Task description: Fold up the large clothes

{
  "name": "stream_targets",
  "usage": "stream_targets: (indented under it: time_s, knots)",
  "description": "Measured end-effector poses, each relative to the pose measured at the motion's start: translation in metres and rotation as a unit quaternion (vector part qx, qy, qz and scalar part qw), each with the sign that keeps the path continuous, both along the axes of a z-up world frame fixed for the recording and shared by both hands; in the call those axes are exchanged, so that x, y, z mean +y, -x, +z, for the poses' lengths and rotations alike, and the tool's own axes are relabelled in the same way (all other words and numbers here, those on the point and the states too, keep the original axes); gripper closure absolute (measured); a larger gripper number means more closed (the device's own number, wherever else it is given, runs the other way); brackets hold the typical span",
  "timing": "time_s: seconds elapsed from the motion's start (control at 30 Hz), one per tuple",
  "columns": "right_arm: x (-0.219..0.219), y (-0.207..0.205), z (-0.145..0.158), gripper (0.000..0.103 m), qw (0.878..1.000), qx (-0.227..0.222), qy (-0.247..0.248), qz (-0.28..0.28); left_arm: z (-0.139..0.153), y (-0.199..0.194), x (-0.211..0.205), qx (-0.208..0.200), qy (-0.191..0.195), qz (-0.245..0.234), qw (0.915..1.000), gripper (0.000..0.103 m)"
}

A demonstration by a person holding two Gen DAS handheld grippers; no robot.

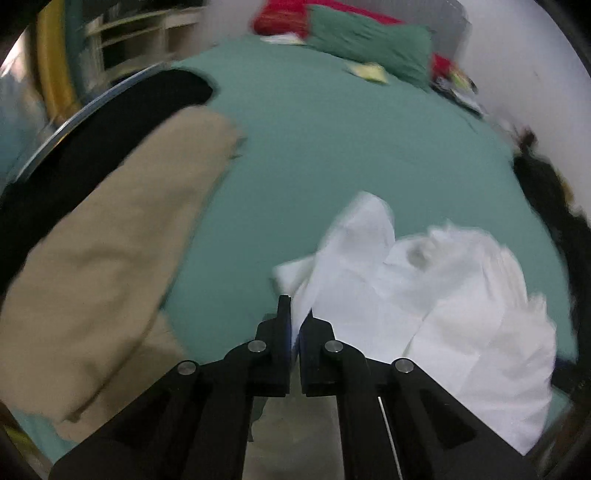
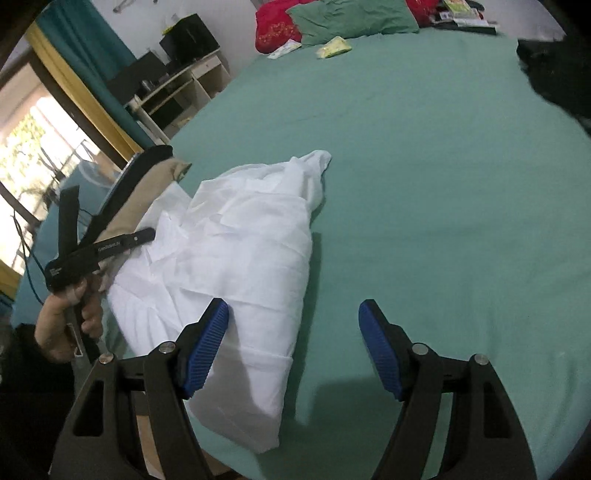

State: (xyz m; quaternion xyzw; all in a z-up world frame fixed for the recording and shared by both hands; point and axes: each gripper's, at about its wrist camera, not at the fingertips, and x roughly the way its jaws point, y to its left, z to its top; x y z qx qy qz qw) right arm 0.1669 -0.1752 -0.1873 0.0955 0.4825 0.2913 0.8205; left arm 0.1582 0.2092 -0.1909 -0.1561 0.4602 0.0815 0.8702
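Observation:
A white garment (image 2: 236,258) lies partly folded on the green bed sheet (image 2: 424,166) near the front edge. My left gripper (image 1: 295,314) is shut on an edge of the white garment (image 1: 424,295), which spreads to its right. In the right wrist view the left gripper (image 2: 147,234) reaches the garment's left side, held by a hand. My right gripper (image 2: 293,345) is open and empty just above the garment's near right part, its left blue pad (image 2: 207,350) over the cloth.
A beige garment (image 1: 122,240) and a black one (image 1: 122,122) lie at the bed's left edge. A green pillow (image 2: 351,18) and red pillow (image 2: 277,26) sit at the head. A dark heap (image 2: 554,74) lies at the right. Shelves (image 2: 177,85) stand at left.

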Motion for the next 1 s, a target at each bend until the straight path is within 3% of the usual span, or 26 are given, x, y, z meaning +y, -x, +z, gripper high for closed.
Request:
stream_targets:
  time_s: [0.1, 0.17, 0.23, 0.37, 0.47, 0.5, 0.53, 0.63, 0.67, 0.77, 0.9, 1.0]
  knots:
    - [0.008, -0.006, -0.009, 0.03, 1.0, 0.015, -0.021, 0.007, -0.003, 0.018, 0.016, -0.001, 0.058, 0.025, 0.998, 0.09]
    - [0.014, -0.01, -0.015, 0.03, 0.999, 0.024, -0.034, 0.01, -0.005, 0.03, 0.017, -0.007, 0.099, 0.025, 0.9948, 0.051]
    - [0.013, -0.007, -0.02, 0.03, 0.998, 0.037, -0.052, 0.009, -0.006, 0.044, 0.013, -0.013, 0.13, 0.016, 0.9914, 0.044]
    - [0.015, -0.007, -0.041, 0.03, 0.991, 0.077, -0.11, 0.006, -0.025, 0.056, -0.012, 0.026, 0.129, -0.029, 0.9909, 0.041]
    - [0.028, -0.003, -0.042, 0.03, 0.991, 0.064, -0.113, 0.016, -0.026, 0.058, -0.023, 0.03, 0.101, -0.054, 0.993, 0.041]
    - [0.036, -0.002, -0.042, 0.033, 0.99, 0.068, -0.116, 0.032, -0.027, 0.059, -0.024, 0.032, 0.107, -0.058, 0.9921, 0.041]
    - [0.041, -0.001, -0.043, 0.049, 0.987, 0.079, -0.13, 0.047, -0.026, 0.061, -0.03, 0.032, 0.11, -0.061, 0.9915, 0.041]
    - [0.047, 0.003, -0.047, 0.065, 0.985, 0.085, -0.138, 0.049, -0.024, 0.061, -0.039, 0.03, 0.107, -0.064, 0.9918, 0.041]
    - [0.047, 0.005, -0.044, 0.073, 0.987, 0.08, -0.135, 0.047, -0.022, 0.061, -0.04, 0.028, 0.111, -0.067, 0.9912, 0.041]
    - [0.043, 0.009, -0.024, 0.082, 0.994, 0.046, -0.086, 0.041, -0.01, 0.061, -0.042, 0.015, 0.132, -0.082, 0.9877, 0.042]
    - [0.027, 0.017, 0.005, 0.084, 0.999, -0.012, -0.009, 0.03, 0.004, 0.06, -0.082, 0.003, 0.141, -0.143, 0.9796, 0.041]
    - [0.001, 0.018, 0.013, 0.084, 0.999, -0.026, 0.025, 0.012, 0.007, 0.058, -0.108, 0.009, 0.133, -0.178, 0.975, 0.041]
